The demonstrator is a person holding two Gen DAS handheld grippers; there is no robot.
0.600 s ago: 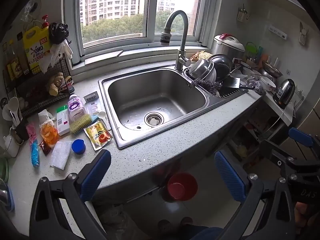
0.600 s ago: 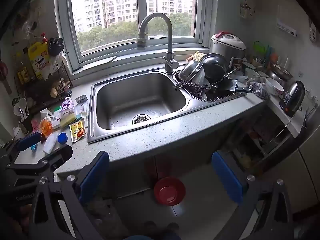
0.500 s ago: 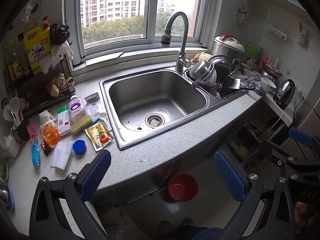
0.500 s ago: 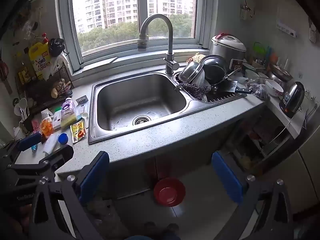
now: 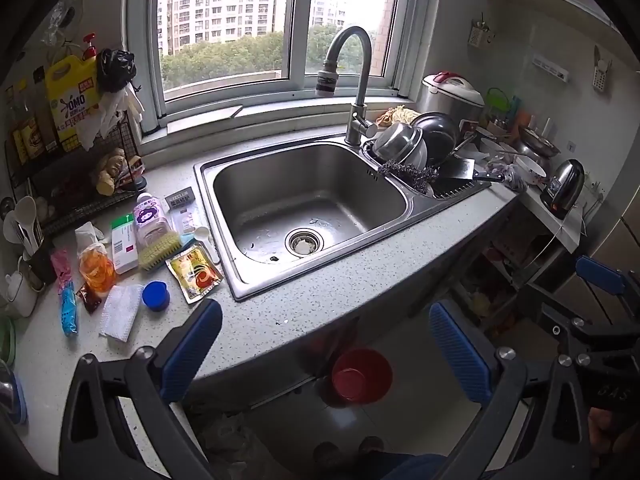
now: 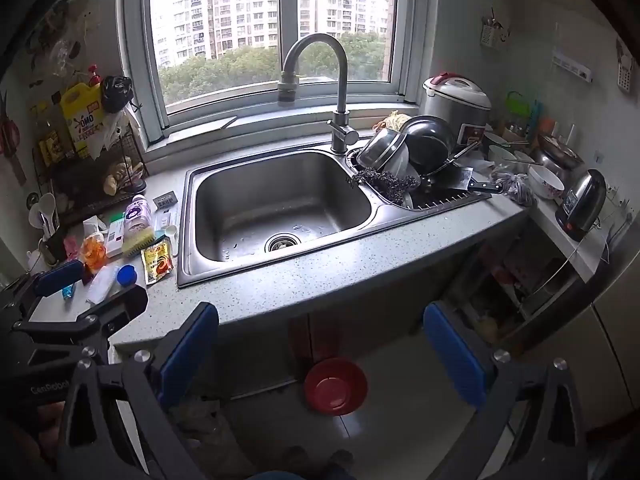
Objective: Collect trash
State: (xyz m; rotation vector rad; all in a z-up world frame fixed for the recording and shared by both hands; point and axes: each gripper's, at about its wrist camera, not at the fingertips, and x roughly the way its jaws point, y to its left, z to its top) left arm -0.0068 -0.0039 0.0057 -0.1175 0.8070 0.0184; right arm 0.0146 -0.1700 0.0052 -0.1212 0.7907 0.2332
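Our left gripper [image 5: 324,350] hangs over the front edge of the speckled grey countertop [image 5: 320,292], its blue-padded jaws spread wide with nothing between them. Our right gripper [image 6: 320,346] hangs just beside it, jaws equally wide and bare, out past the counter's lip and above the tiled floor, where a red plastic basin [image 6: 335,386] sits. The counter strip in front of the stainless steel sink [image 5: 308,204] lies bare, giving us free room along that edge. The trash lies left of the sink: a torn yellow-and-red sauce sachet [image 5: 195,273] just beside the sink rim, a round blue bottle cap [image 5: 155,295], a crumpled orange wrapper [image 5: 96,267] and a white mesh packet [image 5: 121,311], packed close together.
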